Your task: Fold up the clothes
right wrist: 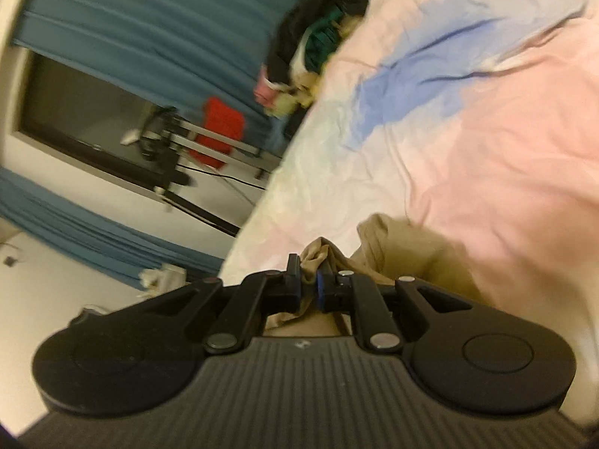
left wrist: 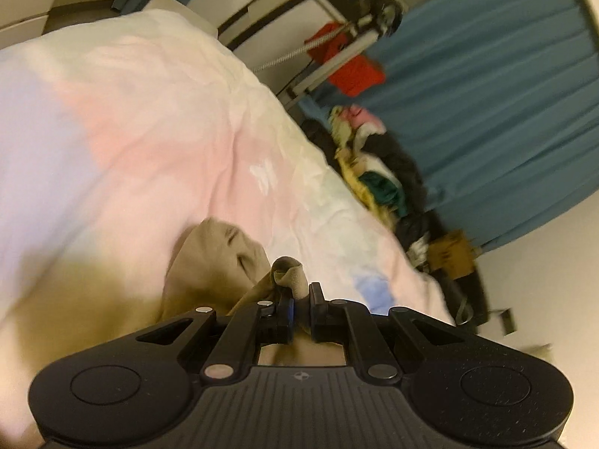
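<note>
Beige soft knit garment (left wrist: pixel 217 258), crumpled w/ deep folds, lies bunched on the pastel pink-blue-cream bedsheet (left wrist: pixel 157 119). Left gripper (left wrist: pixel 300 301) jaws pinch a ribbed hem edge, which curls up above the tips. Right gripper (right wrist: pixel 309 286) jaws clamp another bunched bit of the same fabric. Both views blurred.

Beige garment (left wrist: pixel 217 258) lies bunched on the pastel bedspread (left wrist: pixel 157 119).

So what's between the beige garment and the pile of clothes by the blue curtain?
In the left wrist view, only pastel bedspread separates the beige garment from the clothes pile.
</note>
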A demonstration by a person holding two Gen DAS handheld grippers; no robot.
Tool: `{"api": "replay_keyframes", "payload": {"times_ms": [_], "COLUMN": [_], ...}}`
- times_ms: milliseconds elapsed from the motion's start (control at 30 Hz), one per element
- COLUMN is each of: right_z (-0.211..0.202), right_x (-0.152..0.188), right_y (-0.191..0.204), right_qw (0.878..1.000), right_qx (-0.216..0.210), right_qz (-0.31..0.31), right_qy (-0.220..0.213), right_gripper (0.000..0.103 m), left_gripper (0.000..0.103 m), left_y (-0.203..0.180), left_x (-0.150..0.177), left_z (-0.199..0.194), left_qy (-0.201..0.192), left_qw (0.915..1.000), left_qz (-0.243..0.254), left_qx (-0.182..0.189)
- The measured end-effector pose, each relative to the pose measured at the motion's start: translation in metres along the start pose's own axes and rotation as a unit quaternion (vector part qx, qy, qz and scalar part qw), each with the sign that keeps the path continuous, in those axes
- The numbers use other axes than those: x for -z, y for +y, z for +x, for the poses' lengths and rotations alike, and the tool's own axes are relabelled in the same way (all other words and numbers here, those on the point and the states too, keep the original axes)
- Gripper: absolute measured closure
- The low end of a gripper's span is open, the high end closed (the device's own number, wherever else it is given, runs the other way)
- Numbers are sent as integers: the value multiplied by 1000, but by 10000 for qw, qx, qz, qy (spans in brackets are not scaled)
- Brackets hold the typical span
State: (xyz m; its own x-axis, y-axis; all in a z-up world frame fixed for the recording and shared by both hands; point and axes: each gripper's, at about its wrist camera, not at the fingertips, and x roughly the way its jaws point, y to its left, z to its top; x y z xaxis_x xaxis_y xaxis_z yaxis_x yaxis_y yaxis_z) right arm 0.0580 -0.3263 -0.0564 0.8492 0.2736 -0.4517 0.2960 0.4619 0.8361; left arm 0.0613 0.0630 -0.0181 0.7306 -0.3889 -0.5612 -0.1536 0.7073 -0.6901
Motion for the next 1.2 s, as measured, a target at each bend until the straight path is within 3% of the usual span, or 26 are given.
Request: {"api": "replay_keyframes", "payload": {"times_ms": [167,367,433,467,500,533,600,700,767,800,900,933,1033,1200], "right_z": [60,70,63,58,51,45,33,24,23,22,35,41,68,114], "right_x": [-25,-22,-18,-15,-11,-7,2,14,21,25,30,32,39,40], "right_y": [-18,-39,-34,-29,-24,-16,1,21,30,34,36,35,30,19], "right_qw": [9987,9988,9984,9979,9969,9956,9923,9842,9744,9683,9544,9487,9294,9188], "right_qx": [435,74,-119,-254,-435,-571,-669,-477,-364,-308,-10,91,440,884], "right_qz": [117,38,-135,-220,-297,-418,-807,-1618,-2172,-2446,-2956,-3133,-3642,-3810], "right_qy": [255,490,535,562,591,622,653,530,445,402,426,406,412,532], "right_gripper": [91,89,72,44,16,13,15,14,18,33,57,60,61,64], "left_gripper": [94,86,64,56,42,32,23,21,21,21,21,21,21,22], "left_y": [-3,13,5,0,-6,-13,-24,-33,-34,-34,-33,-32,-24,-7], "left_x": [-22,-22,-19,-15,-10,-5,6,24,31,33,37,37,36,31], "left_z": [55,76,71,66,59,53,41,31,33,37,49,56,79,106], "left_qy": [61,126,56,-22,-131,-240,-353,-422,-347,-309,-235,-210,-152,192], "left_qw": [9985,9971,9939,9911,9872,9826,9738,9593,9552,9537,9474,9449,9384,9389], "left_qz": [521,741,1093,1322,1577,1830,2246,2782,2924,2971,3151,3217,3352,3262], "left_qx": [-136,71,157,185,193,200,39,-217,-310,-365,-502,-564,-825,-1082]}}
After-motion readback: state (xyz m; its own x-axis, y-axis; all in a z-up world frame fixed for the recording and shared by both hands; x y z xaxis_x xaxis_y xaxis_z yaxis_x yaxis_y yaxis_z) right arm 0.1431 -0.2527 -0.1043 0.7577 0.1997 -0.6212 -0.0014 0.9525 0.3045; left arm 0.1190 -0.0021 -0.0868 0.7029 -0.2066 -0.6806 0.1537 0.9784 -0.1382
